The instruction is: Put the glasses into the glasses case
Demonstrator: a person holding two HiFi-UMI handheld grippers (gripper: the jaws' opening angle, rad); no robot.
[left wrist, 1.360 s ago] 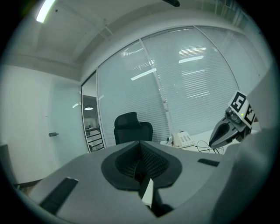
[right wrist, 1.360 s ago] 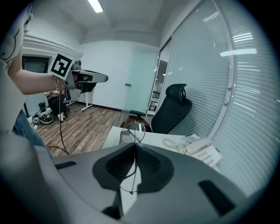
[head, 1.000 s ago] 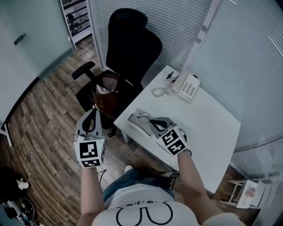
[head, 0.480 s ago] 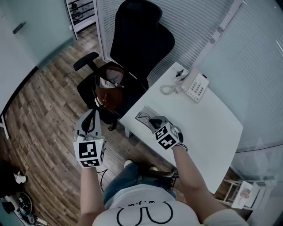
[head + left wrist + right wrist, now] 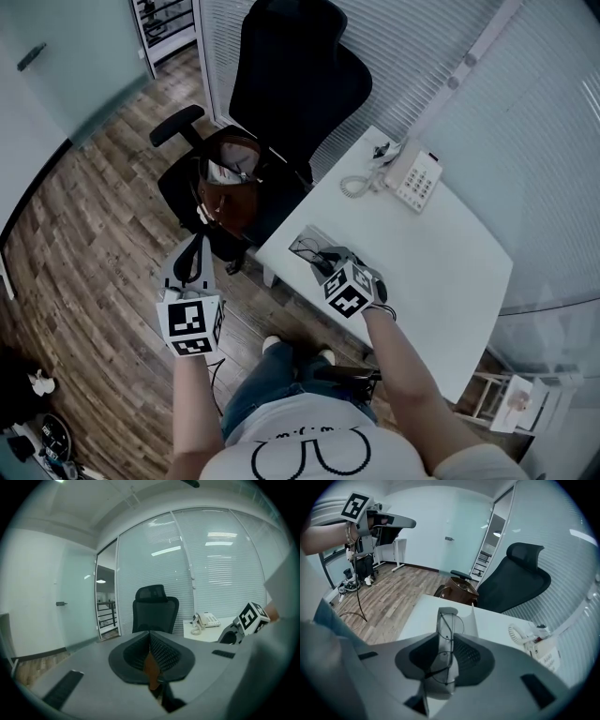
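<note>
- Releasing now: right claw (image 5: 445,656) opening, glasses (image 5: 451,624) between its jaws over the glasses case (image 5: 472,620) — let them settle flat, then lift straight up.
- Left claw (image 5: 150,656) closed, empty.

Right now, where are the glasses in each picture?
Head view: glasses over the open case at the table's near corner, at the right gripper.
Left gripper view: not in it.
Right gripper view: centre, between the opening jaws.
Shared landmark: black chair.
</note>
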